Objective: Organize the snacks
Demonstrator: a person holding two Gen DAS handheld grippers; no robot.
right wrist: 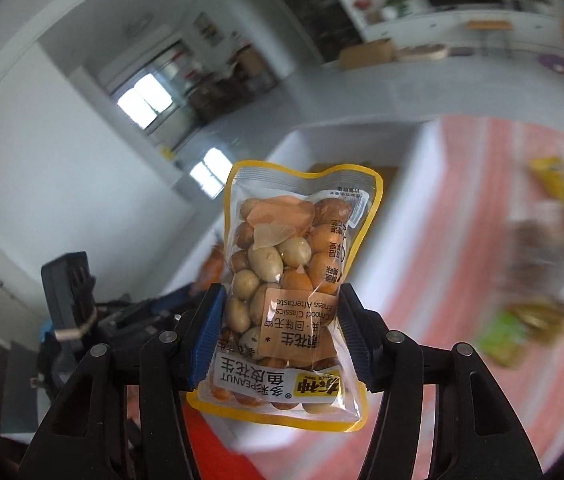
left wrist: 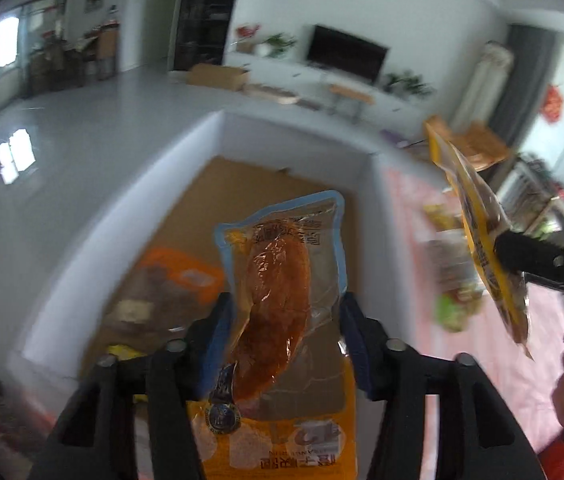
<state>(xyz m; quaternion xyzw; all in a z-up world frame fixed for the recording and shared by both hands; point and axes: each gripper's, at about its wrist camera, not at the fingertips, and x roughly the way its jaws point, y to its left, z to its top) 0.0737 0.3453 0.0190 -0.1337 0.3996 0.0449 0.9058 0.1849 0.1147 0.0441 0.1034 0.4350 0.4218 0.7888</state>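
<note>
My left gripper [left wrist: 286, 320] is shut on a clear packet with a blue top edge and an orange meat piece inside [left wrist: 277, 296], held above a white box with a cardboard floor [left wrist: 217, 196]. An orange snack pack [left wrist: 177, 276] lies in the box. My right gripper [right wrist: 279, 312] is shut on a yellow-edged peanut packet [right wrist: 294, 276]. That packet also shows edge-on at the right of the left wrist view [left wrist: 478, 236], with the right gripper's finger [left wrist: 522, 254] on it, above the pink striped cloth.
A pink striped cloth [right wrist: 434, 248] covers the table to the right of the white box [right wrist: 394, 184]. Several blurred snack packs [right wrist: 542, 264] lie on it. A TV stand, plants and cardboard boxes stand across the grey floor behind.
</note>
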